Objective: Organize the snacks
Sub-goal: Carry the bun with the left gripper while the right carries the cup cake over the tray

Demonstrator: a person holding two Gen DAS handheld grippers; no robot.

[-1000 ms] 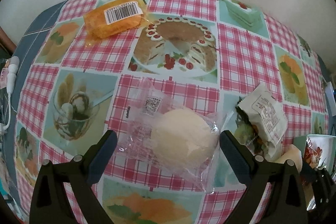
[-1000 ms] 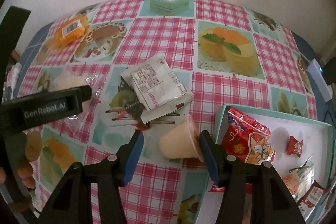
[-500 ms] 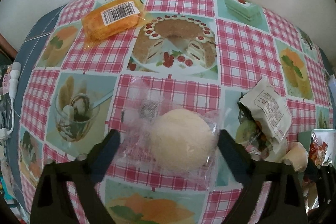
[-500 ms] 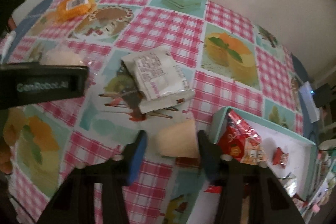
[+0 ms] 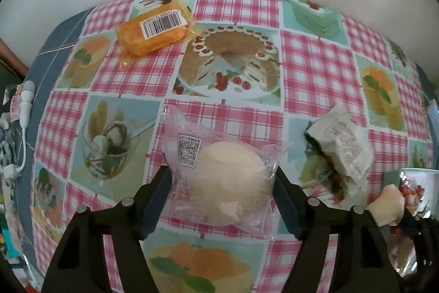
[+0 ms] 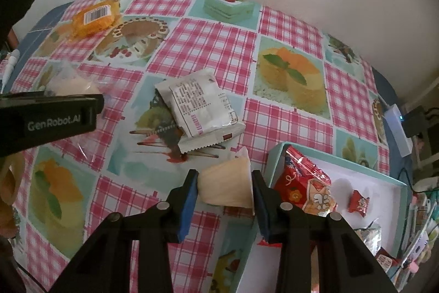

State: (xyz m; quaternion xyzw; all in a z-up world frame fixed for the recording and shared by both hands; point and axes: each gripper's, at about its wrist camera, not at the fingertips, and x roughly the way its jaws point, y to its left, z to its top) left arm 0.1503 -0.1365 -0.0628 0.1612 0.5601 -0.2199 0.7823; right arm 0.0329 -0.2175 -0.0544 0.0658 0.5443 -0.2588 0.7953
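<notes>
A round pale bun in a clear wrapper (image 5: 230, 183) lies on the checked tablecloth (image 5: 310, 65) between the fingers of my left gripper (image 5: 221, 183). Its jaws are closing; the pads just meet the crinkled wrapper edges and stand short of the bun itself. My right gripper (image 6: 224, 179) is shut on a cream jelly cup (image 6: 227, 188) lying on its side, right beside the teal box (image 6: 274, 155). That same cup (image 5: 389, 208) shows at the left wrist view's right edge. The box holds a red snack bag (image 6: 301, 183) and a small red candy (image 6: 359, 203).
A white printed packet (image 6: 200, 106) lies mid-table, and an orange cake pack with a barcode (image 5: 156, 29) lies at the far left. The left tool's black body (image 6: 49, 120) fills the right view's left side. White cable (image 5: 24, 106) at the left edge, white device (image 6: 395, 128) at the right.
The left jaws have narrowed from wide open until they touch the bun's wrapper. The right jaws have shut on the jelly cup, and the right view has tilted a little.
</notes>
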